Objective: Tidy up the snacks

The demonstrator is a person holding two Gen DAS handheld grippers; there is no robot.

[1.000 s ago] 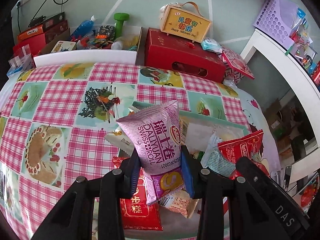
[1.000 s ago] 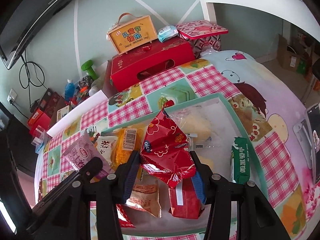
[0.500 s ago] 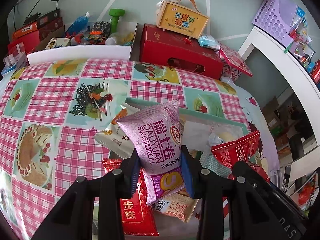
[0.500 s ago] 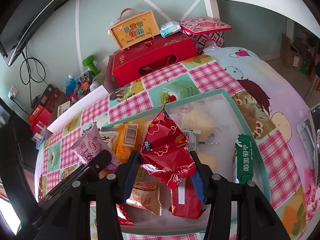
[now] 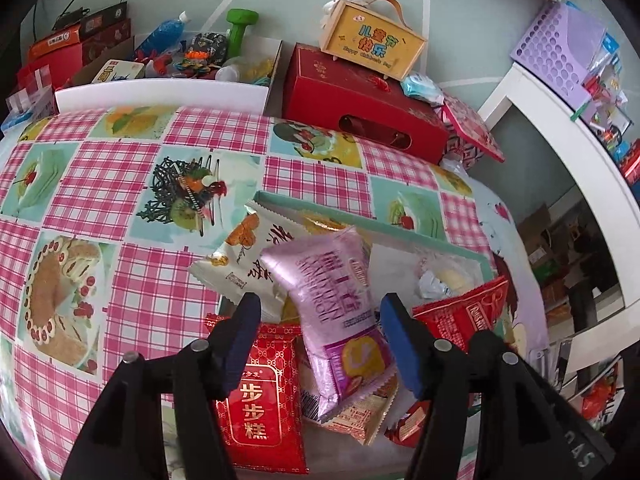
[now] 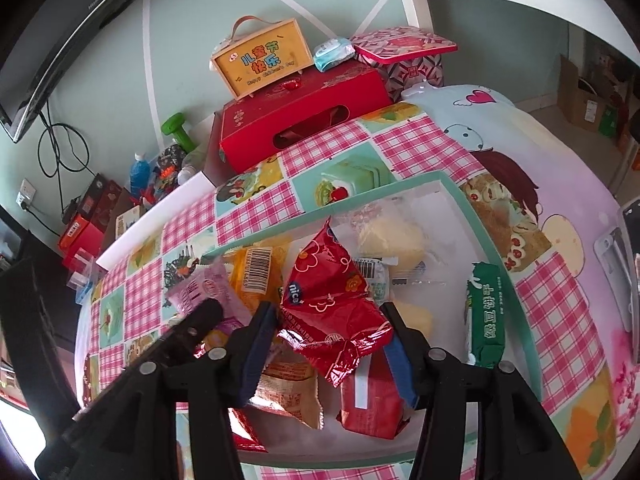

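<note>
Left gripper (image 5: 320,322): jaws spread wide, one purple pack (image 5: 340,316) lying loose between them, touching neither pad, resting on the pile in the tray (image 5: 404,234). Left of the jaws one white pack (image 5: 244,258) hangs over the tray rim; under the left jaw one red-gold pack (image 5: 260,396); right of the jaws one red pack (image 5: 460,314).

Right gripper (image 6: 330,326): jaws pinching one crumpled red pack (image 6: 332,312), held above the tray (image 6: 516,280). Ahead of the jaws: one orange pack (image 6: 258,276), one clear pack (image 6: 394,236). Right of them: one green pack (image 6: 486,314). Below: one red bar (image 6: 374,408), one tan pack (image 6: 292,392). Tray sits on a checked tabletop (image 6: 340,144).
</note>
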